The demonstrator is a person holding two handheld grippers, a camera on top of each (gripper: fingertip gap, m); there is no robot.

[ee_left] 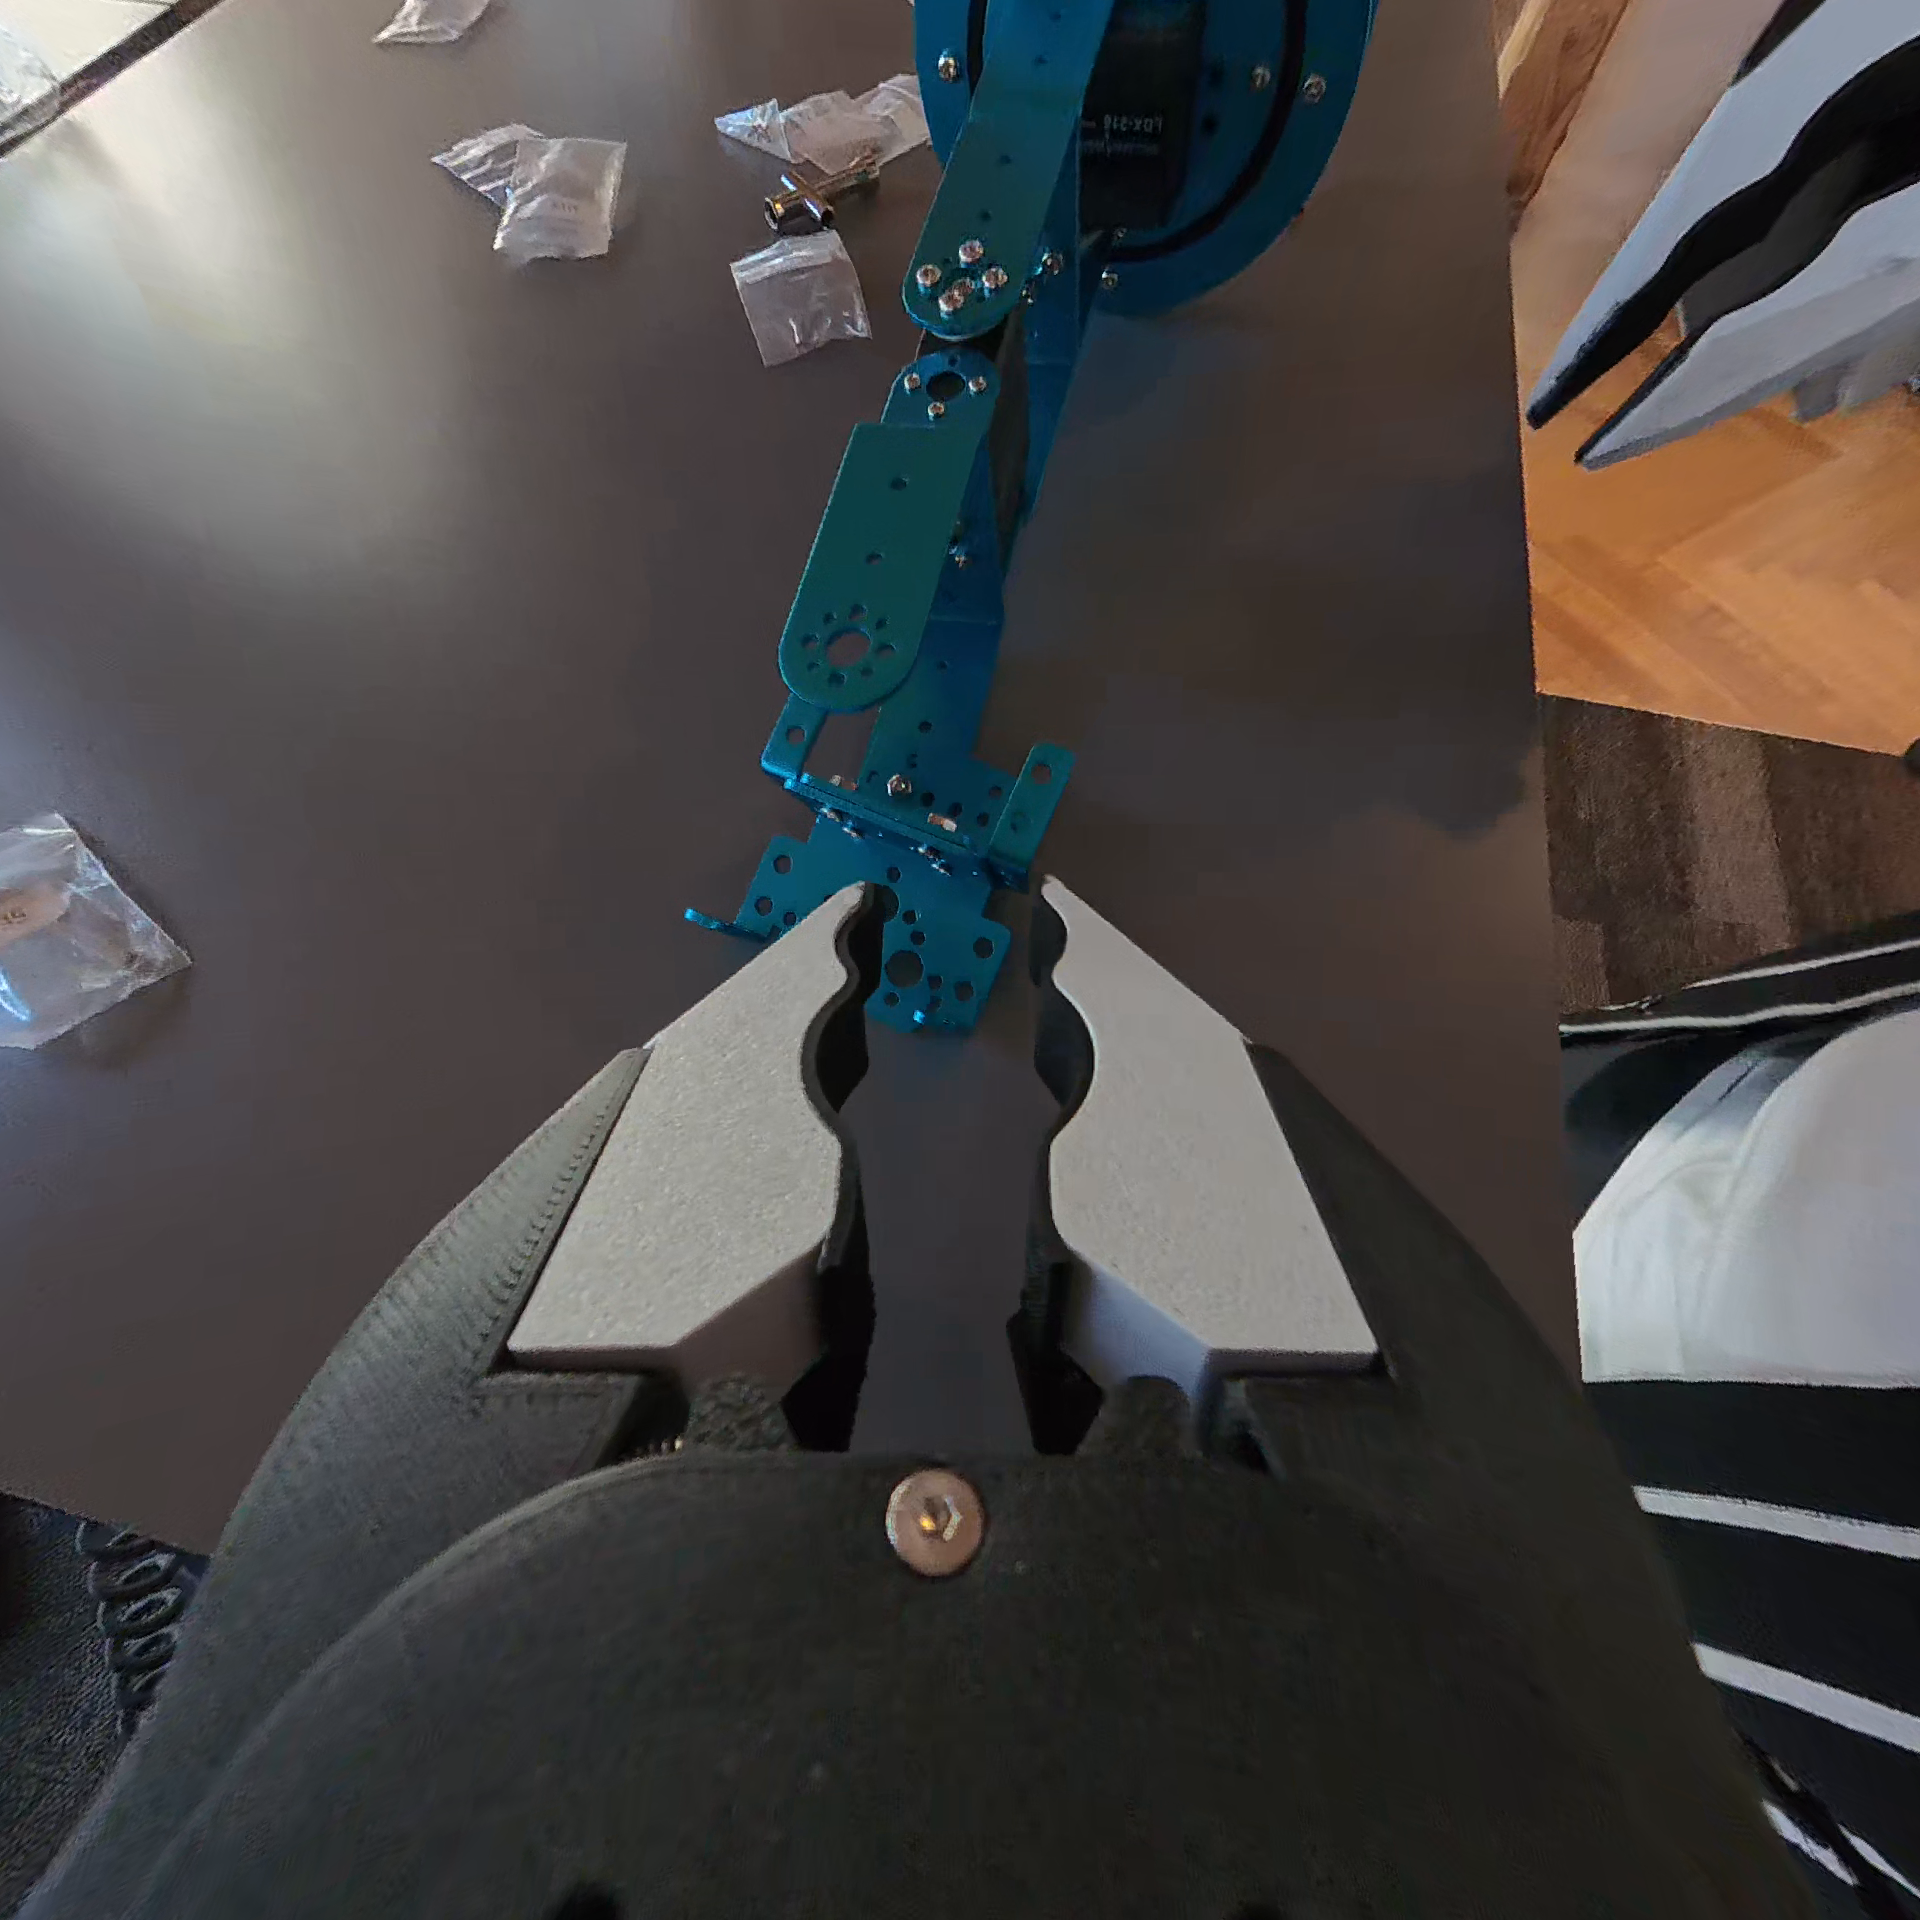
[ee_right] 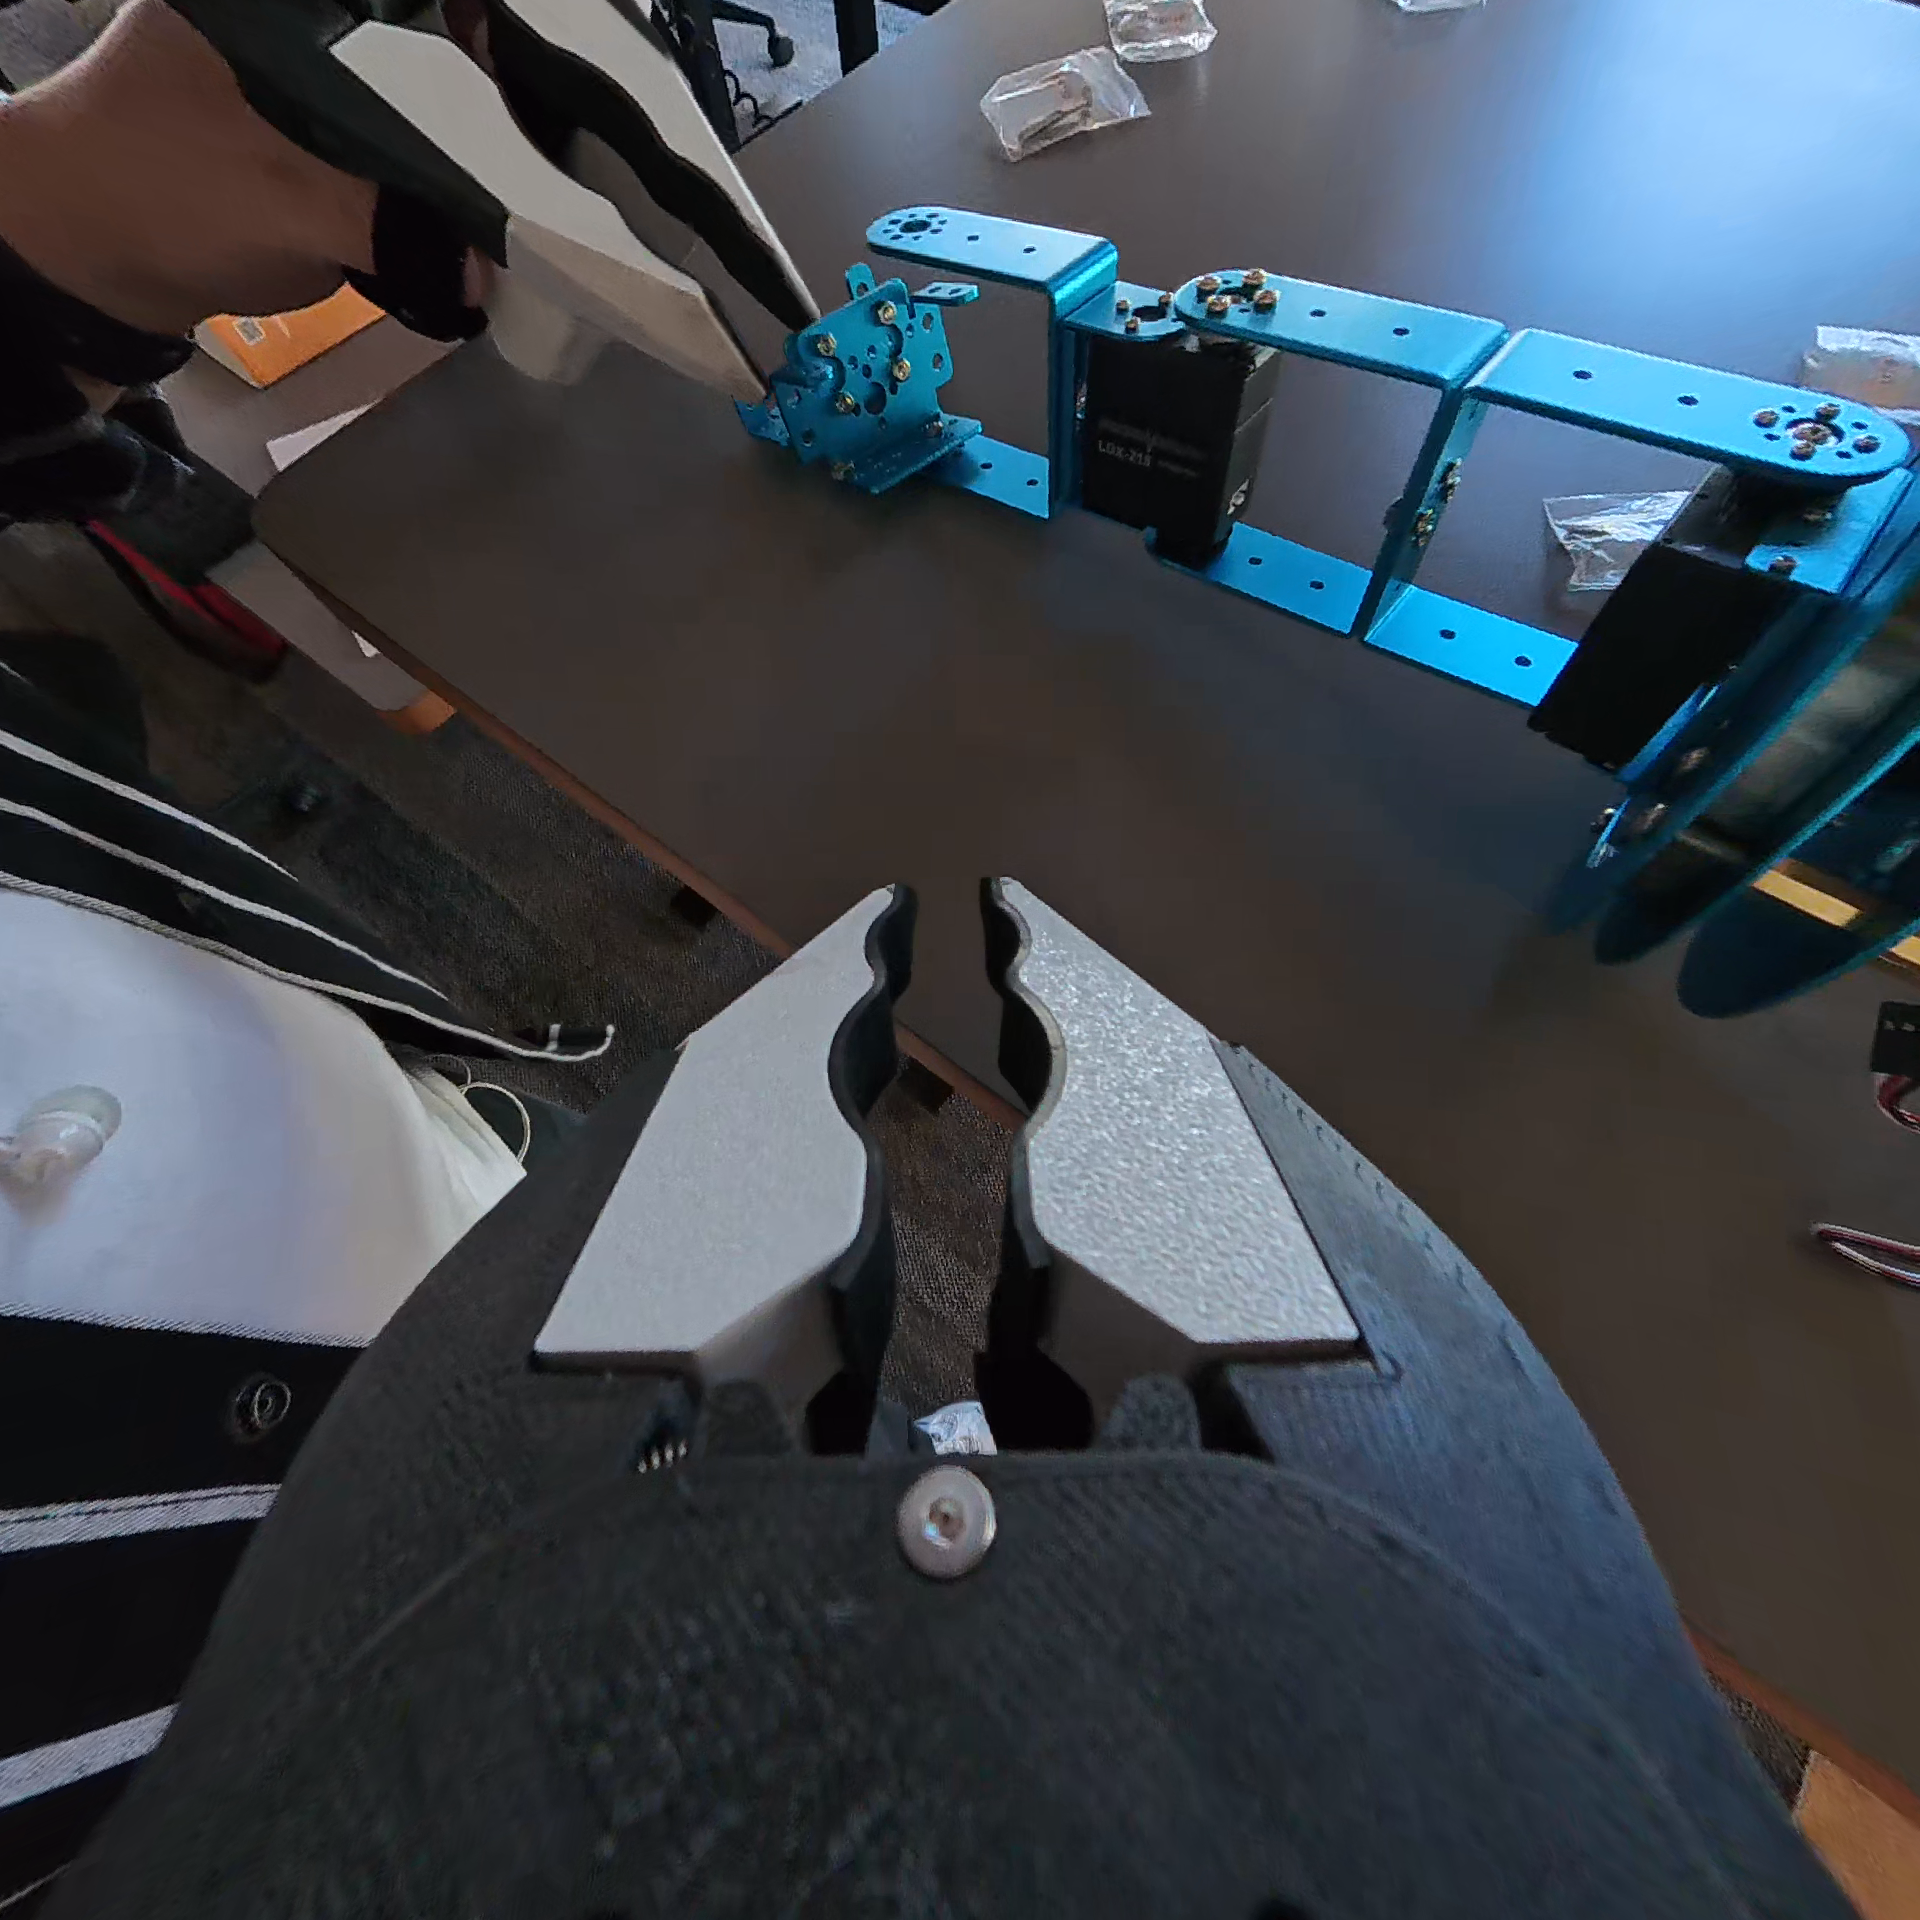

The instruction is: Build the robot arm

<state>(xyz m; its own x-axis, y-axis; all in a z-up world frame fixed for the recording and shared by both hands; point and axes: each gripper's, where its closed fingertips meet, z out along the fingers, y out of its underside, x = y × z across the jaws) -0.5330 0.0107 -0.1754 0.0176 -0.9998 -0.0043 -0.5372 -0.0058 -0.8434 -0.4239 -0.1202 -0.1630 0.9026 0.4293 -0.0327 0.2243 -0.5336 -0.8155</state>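
A blue metal robot arm (ee_left: 883,540) with black servos (ee_right: 1174,436) lies on its side on a dark table (ee_left: 416,623). Its round base (ee_left: 1195,156) is at the far end. My left gripper (ee_left: 954,894) is open, and its fingertips straddle the arm's small perforated end bracket (ee_left: 930,966). The left finger touches the bracket. The same gripper (ee_right: 779,364) appears in the right wrist view, tips at the bracket (ee_right: 873,384). My right gripper (ee_right: 948,891) is empty, its jaws a narrow gap apart, above the table's near edge. It shows off the table's side in the left wrist view (ee_left: 1558,436).
Several small clear bags of parts (ee_left: 561,197) (ee_left: 800,296) (ee_left: 73,925) and a metal socket tool (ee_left: 800,208) lie on the table. Wires (ee_right: 1870,1247) lie at the right. A person in white and striped clothing (ee_right: 156,1143) sits at the table edge. Wood floor (ee_left: 1714,582) lies beyond. About 20 centimeters separates my left fingertips from my right.
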